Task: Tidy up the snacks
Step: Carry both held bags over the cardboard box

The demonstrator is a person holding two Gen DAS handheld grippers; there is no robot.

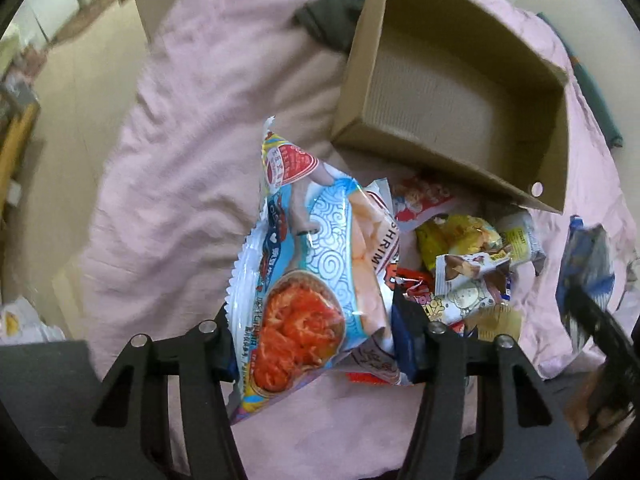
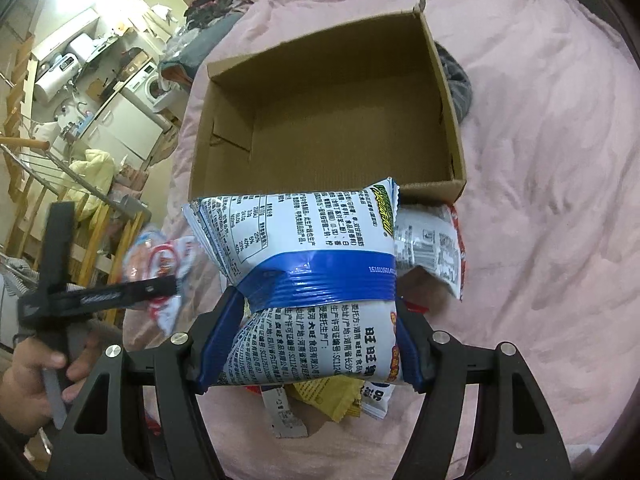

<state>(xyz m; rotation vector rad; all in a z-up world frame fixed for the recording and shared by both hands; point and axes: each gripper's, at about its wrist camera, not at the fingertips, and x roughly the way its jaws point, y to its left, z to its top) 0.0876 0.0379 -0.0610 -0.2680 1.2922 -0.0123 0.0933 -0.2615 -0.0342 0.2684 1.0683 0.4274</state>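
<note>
We have the left hand-held gripper (image 1: 310, 332) clamped on a shrimp-cracker bag (image 1: 308, 264), its pads pressed into the lower part of the pack; the bag hangs over the pink bedspread (image 1: 180, 160), just short of the open cardboard box (image 1: 460, 92), which is empty as far as we see; the right hand-held gripper (image 2: 316, 344) is clamped on a blue-and-white snack bag (image 2: 304, 248), pinched at its waist so the film bulges above and below, right at the box's near wall (image 2: 432, 188). Both packs look light, air-puffed and slick; we judge the contents brittle, so a firm but gentle squeeze across the middle or along a crimped seam suits them; a hard pinch could crush the crackers or let the film slide out. A heap of small wrapped snacks (image 1: 468, 264) lies on the bed beside the box.
</note>
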